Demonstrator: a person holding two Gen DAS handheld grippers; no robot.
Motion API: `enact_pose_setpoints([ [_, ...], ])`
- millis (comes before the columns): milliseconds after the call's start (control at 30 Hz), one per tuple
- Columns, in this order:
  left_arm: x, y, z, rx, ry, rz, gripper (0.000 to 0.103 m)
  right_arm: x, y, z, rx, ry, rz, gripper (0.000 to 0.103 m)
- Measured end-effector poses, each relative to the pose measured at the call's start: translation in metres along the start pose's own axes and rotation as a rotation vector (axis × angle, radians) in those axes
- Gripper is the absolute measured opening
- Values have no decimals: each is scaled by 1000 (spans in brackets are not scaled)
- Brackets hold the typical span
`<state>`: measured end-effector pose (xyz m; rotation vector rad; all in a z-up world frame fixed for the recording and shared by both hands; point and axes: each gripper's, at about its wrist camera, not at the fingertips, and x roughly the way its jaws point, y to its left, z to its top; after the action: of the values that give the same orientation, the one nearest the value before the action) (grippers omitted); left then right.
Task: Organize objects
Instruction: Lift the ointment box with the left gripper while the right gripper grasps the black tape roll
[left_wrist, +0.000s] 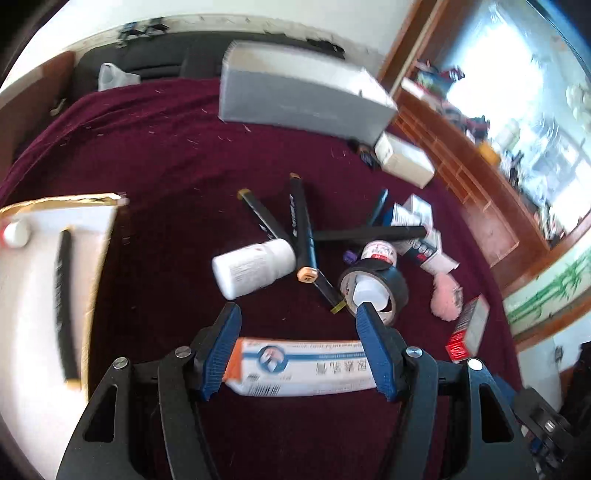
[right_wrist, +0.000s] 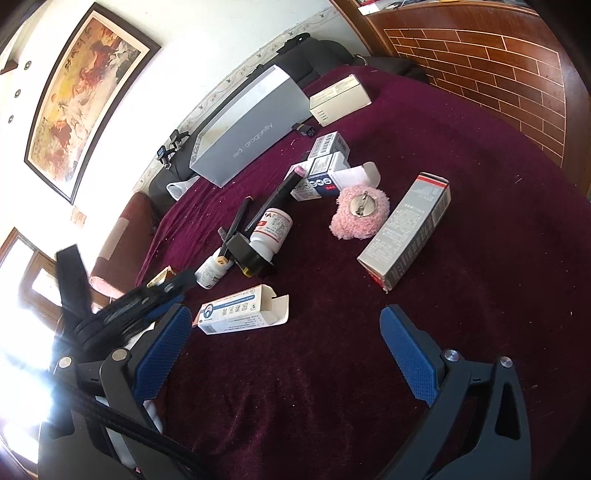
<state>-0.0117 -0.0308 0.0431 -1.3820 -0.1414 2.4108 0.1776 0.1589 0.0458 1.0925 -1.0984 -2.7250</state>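
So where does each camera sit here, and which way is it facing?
Left wrist: on the left claw, angled down at the maroon cloth; its open blue pads straddle a white-and-blue ointment carton.
Right wrist: on the open right claw, looking across the clutter; left claw visible.
Shared: carton, black tape roll, grey box.

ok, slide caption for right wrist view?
Open right gripper over maroon cloth; boxes, bottles, markers scattered ahead.

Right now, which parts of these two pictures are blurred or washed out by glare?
Left wrist view: the grey box and the white tray at the left edge are smeared by motion, and the window is blown out. Right wrist view: sharp over the maroon cloth, but glare whitens the lower left corner.
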Motion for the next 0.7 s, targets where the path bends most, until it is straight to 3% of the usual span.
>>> enact_pose_setpoints([
  [200,33,-20,-19,143,160,-32,58,-8,4,3,-15,-25,-3,103],
  [233,29,-20,-22,168,150,-34,59,-9,4,4,-17,-26,-4,103],
  [400,16,-32,-48,256,271,-173,59,-5,-2,3,0,-16,-4,103],
  [567,10,-56,-70,402,223,-66,59,-3,-10,2,24,-10,-15,103],
  [700,15,-68,-77,424,151,49,59,-9,-9,2,12,-15,-31,103],
])
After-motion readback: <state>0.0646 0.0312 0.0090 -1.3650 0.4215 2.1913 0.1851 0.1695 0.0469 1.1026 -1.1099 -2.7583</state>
